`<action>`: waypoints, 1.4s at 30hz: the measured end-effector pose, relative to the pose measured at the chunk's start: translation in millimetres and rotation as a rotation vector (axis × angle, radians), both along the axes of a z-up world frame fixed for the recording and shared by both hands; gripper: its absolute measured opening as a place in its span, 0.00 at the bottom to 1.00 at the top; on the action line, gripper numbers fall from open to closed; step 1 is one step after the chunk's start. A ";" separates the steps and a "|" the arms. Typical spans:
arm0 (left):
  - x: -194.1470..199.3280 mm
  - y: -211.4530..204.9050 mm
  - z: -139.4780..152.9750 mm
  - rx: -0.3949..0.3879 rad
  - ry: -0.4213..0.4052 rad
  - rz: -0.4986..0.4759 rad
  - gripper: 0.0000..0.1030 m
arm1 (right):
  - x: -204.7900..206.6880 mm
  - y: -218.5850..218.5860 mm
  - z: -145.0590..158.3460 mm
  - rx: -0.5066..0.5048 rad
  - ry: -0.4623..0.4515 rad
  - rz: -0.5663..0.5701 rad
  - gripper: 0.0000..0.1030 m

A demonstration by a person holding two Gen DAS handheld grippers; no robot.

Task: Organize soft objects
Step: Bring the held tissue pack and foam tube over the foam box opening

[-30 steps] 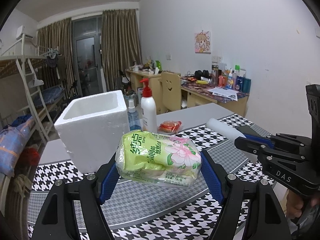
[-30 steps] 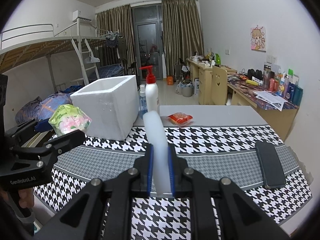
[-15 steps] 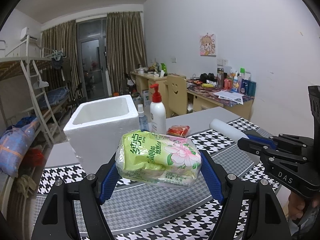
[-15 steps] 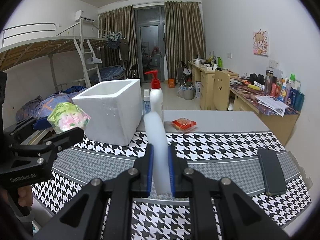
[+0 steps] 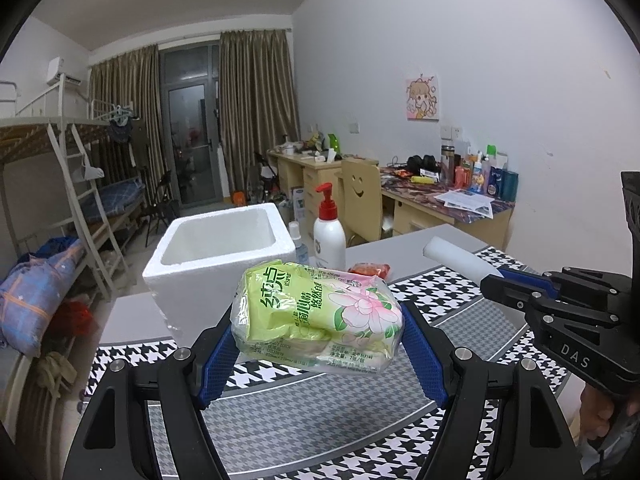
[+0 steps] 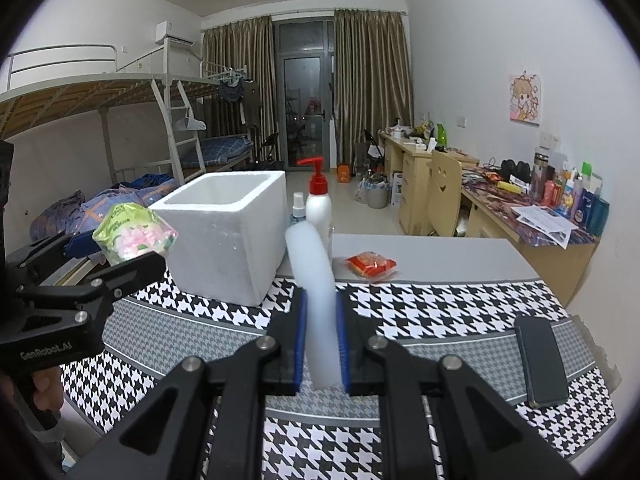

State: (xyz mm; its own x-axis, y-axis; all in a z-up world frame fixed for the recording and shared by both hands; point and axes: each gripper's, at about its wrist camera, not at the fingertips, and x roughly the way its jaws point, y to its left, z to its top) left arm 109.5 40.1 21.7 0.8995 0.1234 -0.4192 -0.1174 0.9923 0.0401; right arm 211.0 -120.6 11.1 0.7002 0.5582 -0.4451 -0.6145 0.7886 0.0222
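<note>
left gripper (image 5: 320, 340) clamped wide across green flowered plastic tissue pack (image 5: 316, 316), light, squashy, slippery | right gripper (image 6: 322, 344) pinched nearly closed on white foam strip (image 6: 316, 280), bendy | white styrofoam box (image 5: 224, 256) at 11 o'clock

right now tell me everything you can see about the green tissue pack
The green tissue pack is a soft, clear-wrapped bundle, lime green with a pink and white flower and green print. It lies crosswise, slightly tilted, clamped at both ends between the blue pads of the left gripper and held off the houndstooth cloth, in front of the white foam box. Only the pads touch it; the wrap crinkles there.
</note>
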 end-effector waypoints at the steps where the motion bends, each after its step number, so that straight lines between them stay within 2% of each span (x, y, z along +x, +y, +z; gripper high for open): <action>1: 0.0 0.9 0.2 -0.001 -0.001 0.002 0.75 | 0.1 0.8 1.2 0.004 -0.003 0.002 0.17; 16: 0.9 12.5 13.6 0.009 -0.040 0.030 0.75 | 4.4 14.3 13.5 0.014 -0.022 0.026 0.17; 42: 15.1 37.4 22.2 0.015 -0.062 0.087 0.75 | 12.4 44.7 26.3 0.006 -0.040 0.061 0.17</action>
